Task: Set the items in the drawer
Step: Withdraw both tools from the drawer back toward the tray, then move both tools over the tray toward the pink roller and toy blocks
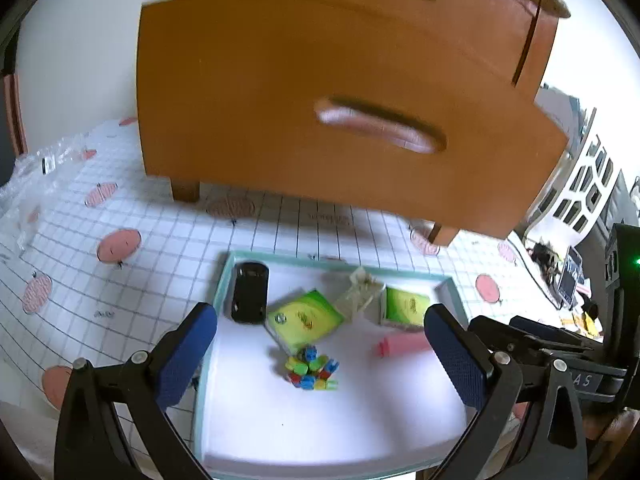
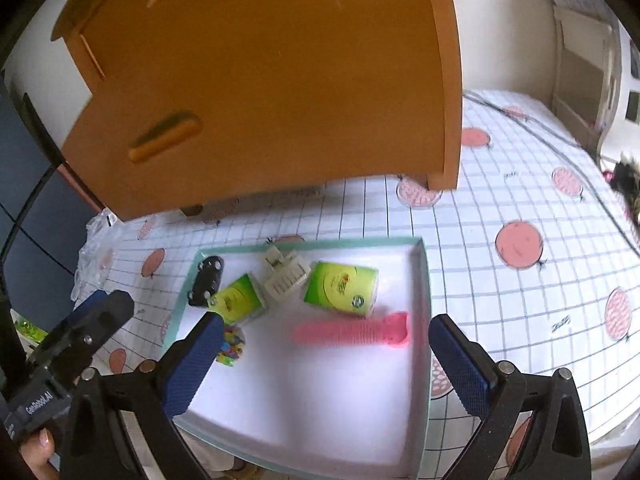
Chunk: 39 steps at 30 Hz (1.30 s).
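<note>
Two drawers shut on wooden cabinet (image 1: 344,92), standing at 12 o'clock on gridded tablecloth (image 2: 520,288). Teal-rimmed tray (image 1: 222,280) just before it, holding two green boxes (image 1: 304,318) (image 1: 404,306), black toy car (image 1: 250,296) at 10 o'clock, pink comb (image 2: 352,334), beige clip (image 2: 286,274), coloured small pieces (image 1: 312,368). Left gripper (image 1: 320,344) and right gripper (image 2: 324,350) both spread wide above tray, gripping nothing.
</note>
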Available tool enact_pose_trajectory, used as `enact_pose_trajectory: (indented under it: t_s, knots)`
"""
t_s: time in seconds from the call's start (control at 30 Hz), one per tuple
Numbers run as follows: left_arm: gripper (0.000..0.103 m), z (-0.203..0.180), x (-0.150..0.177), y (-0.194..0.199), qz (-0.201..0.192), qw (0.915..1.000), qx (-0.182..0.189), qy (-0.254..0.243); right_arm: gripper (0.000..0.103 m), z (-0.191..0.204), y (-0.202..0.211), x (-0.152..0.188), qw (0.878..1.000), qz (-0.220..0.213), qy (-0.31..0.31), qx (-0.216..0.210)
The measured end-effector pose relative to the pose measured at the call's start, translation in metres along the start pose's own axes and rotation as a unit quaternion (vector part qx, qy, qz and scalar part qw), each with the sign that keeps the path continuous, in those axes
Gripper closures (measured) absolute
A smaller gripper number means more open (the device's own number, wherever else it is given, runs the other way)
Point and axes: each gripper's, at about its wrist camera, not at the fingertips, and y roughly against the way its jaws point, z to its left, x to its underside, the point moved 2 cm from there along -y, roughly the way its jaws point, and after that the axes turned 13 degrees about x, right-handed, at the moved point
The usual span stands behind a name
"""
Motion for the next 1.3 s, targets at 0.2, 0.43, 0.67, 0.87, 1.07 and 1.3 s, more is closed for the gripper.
enact_pose_trajectory:
  t_s: [0.2,0.43,0.67,0.87,1.07,1.3]
  knots:
    - [0.000,0.004,0.002,-0.005,0.001,0.9999,0.003,0.011,0.000,0.003,-0.018,0.012,0.999,0.016,0.020,0.020]
    - [0.000,0.006,0.005,-0.016,0.034,0.9992,0.007,0.020,0.000,0.002,-0.029,0.017,0.999,0.047,0.014,0.018]
    - [0.000,0.010,0.005,-0.012,0.022,0.9994,0.002,0.027,0.000,0.001,-0.033,0.018,0.998,0.055,0.004,0.010]
    - [0.000,0.008,0.003,-0.013,0.019,0.9997,-0.002,0.013,0.000,0.005,-0.031,0.018,0.999,0.044,0.016,0.018]
    - [0.000,0.008,0.004,-0.017,0.023,0.9997,-0.001,0.008,0.000,0.006,-0.036,0.019,0.998,0.042,0.026,0.028]
    - [0.000,0.020,0.008,-0.026,0.042,0.9984,-0.002,0.038,0.000,0.005,-0.044,0.021,0.998,0.055,0.020,0.018]
